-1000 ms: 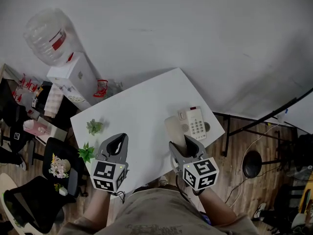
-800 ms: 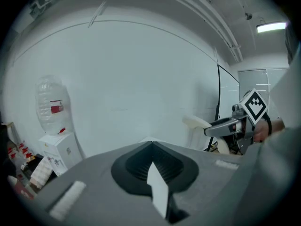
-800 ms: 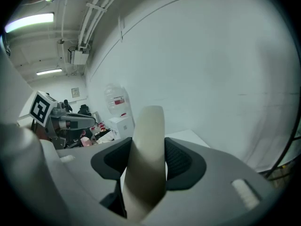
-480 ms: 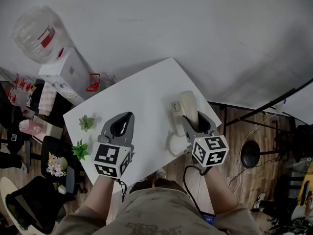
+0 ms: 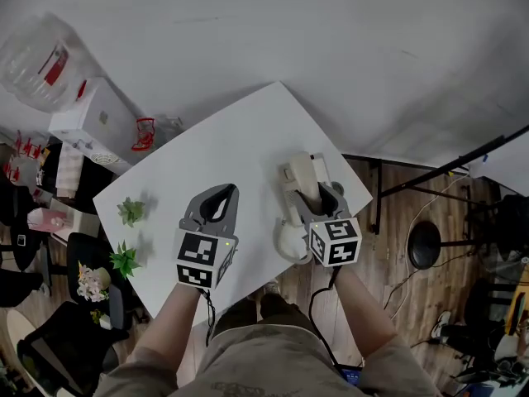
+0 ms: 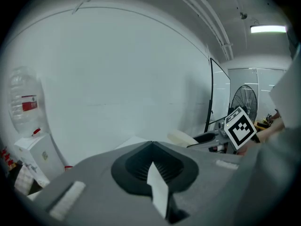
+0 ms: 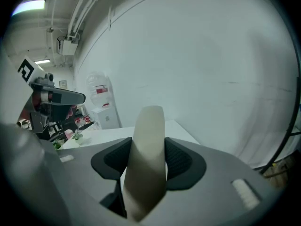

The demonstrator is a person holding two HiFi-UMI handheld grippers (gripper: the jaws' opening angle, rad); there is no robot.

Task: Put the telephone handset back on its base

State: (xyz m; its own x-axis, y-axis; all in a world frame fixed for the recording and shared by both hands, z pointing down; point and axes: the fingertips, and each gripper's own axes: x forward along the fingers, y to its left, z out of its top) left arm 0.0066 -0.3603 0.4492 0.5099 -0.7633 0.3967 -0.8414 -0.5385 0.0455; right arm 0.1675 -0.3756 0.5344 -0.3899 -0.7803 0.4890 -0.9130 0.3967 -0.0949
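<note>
Handset (image 5: pixel 306 172) clamped in right gripper (image 5: pixel 317 192).
We see it over the base (image 5: pixel 288 192), table (image 5: pixel 223 143) 3 o'clock; left gripper (image 5: pixel 221 192) jaws together, empty.

Dim, flat indoor light.
Ceiling strip light (image 6: pixel 268 28) glares; both gripper views fisheye-warped, corners black, near foreground soft.

Nothing legible. The red label (image 5: pixel 56 59) on the clear plastic water bottle (image 5: pixel 33 60), 10 o'clock, is blurred. Cubes (image 5: pixel 201 260) on left gripper (image 5: pixel 223 190) and right gripper (image 5: pixel 321 190): patterns only.
</note>
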